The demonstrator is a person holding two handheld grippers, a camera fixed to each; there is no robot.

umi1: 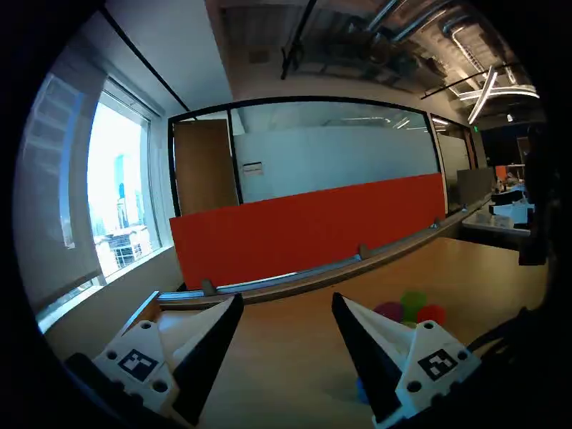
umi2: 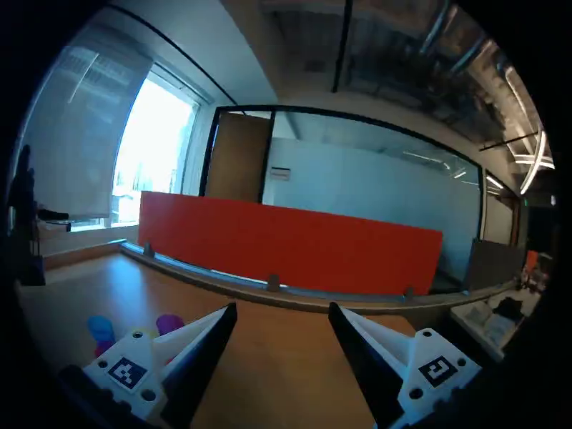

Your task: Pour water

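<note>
Left gripper view: cups [umi1: 411,309] on desk [umi1: 465,272]

Two tools [umi1: 287,296] [umi2: 282,306], four coloured cups [umi1: 390,309] [umi1: 413,304] [umi1: 431,313] [umi2: 101,327]

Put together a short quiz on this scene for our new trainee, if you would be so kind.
1. True or false: the left gripper grips a cup.
2. The partition behind the wooden desk is: A) blue, B) orange-red, C) green.
3. Complete: in the right gripper view, the blue cup and purple cup sit on the picture's ___ side.
Key: 1 false, its jaws stand open and empty; 2 B; 3 left.
</note>
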